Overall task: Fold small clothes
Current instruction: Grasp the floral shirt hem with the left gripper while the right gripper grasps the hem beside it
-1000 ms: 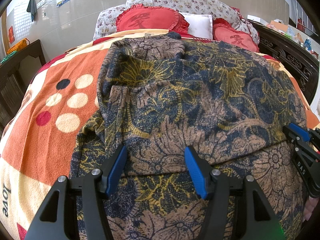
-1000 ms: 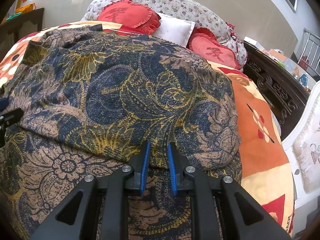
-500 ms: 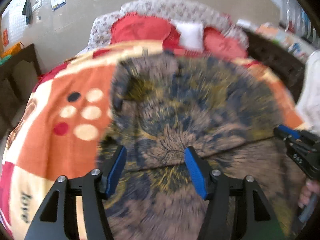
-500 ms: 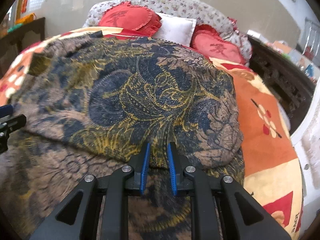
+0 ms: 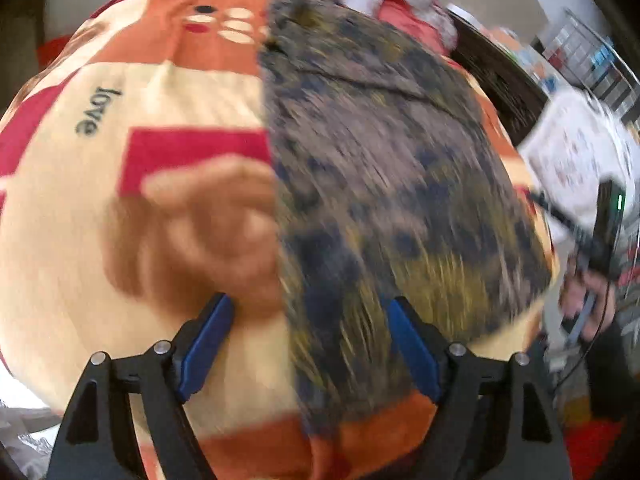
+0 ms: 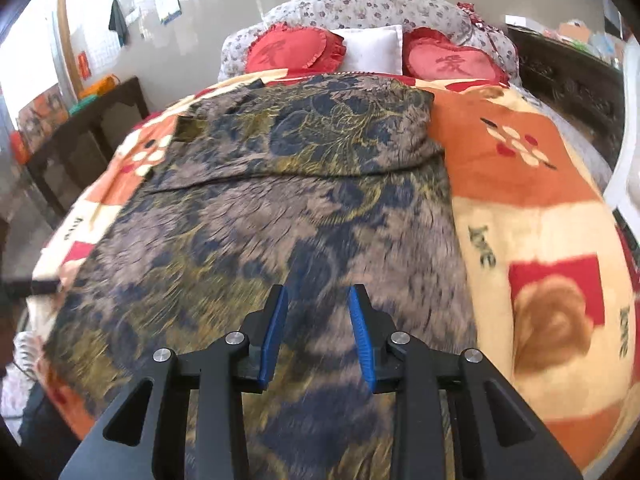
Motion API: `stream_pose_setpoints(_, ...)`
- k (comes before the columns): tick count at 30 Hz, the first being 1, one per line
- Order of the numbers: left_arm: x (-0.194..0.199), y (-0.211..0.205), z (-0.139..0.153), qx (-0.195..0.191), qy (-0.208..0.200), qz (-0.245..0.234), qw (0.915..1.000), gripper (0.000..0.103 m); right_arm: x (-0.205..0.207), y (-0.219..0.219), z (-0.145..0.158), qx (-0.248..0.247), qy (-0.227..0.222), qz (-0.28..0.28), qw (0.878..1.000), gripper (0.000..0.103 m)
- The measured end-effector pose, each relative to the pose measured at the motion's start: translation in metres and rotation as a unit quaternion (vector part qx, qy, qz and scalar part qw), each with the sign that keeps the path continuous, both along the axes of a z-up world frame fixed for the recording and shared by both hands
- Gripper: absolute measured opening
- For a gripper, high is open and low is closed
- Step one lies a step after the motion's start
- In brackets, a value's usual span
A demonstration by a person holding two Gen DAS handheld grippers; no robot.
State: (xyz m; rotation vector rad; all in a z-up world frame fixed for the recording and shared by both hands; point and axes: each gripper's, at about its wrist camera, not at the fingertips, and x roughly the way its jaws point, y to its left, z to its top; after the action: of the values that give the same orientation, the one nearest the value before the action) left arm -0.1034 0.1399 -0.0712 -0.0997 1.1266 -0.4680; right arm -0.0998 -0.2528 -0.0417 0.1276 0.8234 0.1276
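A navy, gold and tan floral garment [image 6: 300, 216] lies flat on the bed, its far part folded toward me along a crease [image 6: 304, 174]. My right gripper [image 6: 319, 294] hovers above the near half, jaws opening, with no cloth pinched between the blue pads. In the blurred left wrist view the garment [image 5: 380, 160] fills the right half. My left gripper [image 5: 308, 308] straddles its left edge, jaws still widening and gripping nothing. The right gripper [image 5: 600, 232], in a hand, shows at the far right of that view.
An orange, cream and red blanket [image 6: 520, 184] with "love" lettering covers the bed. Red heart cushions [image 6: 294, 50] and a white pillow [image 6: 372, 50] lie at the head. A dark carved bed frame [image 6: 568, 80] runs along the right; a dark wooden table [image 6: 84, 128] stands left.
Both grippers drew back from the fold toward the near end. The right one let go of the folded edge and opened. The left one swung to the garment's left edge and widened.
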Motion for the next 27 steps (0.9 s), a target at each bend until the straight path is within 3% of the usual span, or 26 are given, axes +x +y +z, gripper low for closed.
stream_pose_setpoints(2, -0.013, -0.001, 0.000, -0.024, 0.001, -0.010, 0.9997, 0.083, -0.014, 0.001, 0.006, 0.000, -0.013, 0.003, 1.000, 0.052)
stream_pose_setpoints(7, -0.020, 0.011, -0.007, -0.148, 0.048, -0.011, 0.9877, 0.081, -0.042, 0.006, 0.013, -0.017, -0.038, 0.017, 0.999, 0.052)
stream_pose_setpoints(8, -0.019, 0.015, -0.006, -0.163, 0.054, -0.004, 0.9851, 0.078, -0.047, 0.006, 0.012, -0.018, -0.039, 0.019, 0.999, 0.052)
stream_pose_setpoints(10, -0.017, 0.021, -0.006, -0.184, 0.067, 0.005, 0.9805, 0.056, -0.055, 0.003, 0.011, -0.020, -0.037, 0.016, 0.999, 0.052)
stream_pose_setpoints(11, -0.016, 0.023, -0.008, -0.193, 0.076, 0.016, 0.9782, 0.052, -0.059, -0.001, 0.012, -0.022, -0.035, 0.011, 0.999, 0.052)
stream_pose_setpoints(16, -0.015, 0.029, -0.011, -0.156, 0.079, 0.044, 0.9837, 0.018, -0.084, -0.033, 0.014, -0.035, -0.023, -0.030, 0.999, 0.052)
stream_pose_setpoints(22, -0.027, 0.013, -0.002, -0.060, 0.028, 0.035, 0.9972, 0.012, -0.121, -0.082, -0.004, -0.004, 0.016, -0.100, 0.995, 0.052)
stream_pose_setpoints(27, -0.027, 0.012, -0.003, -0.052, 0.029, 0.043, 0.9973, 0.012, -0.133, -0.098, -0.026, 0.054, 0.036, -0.106, 0.992, 0.052)
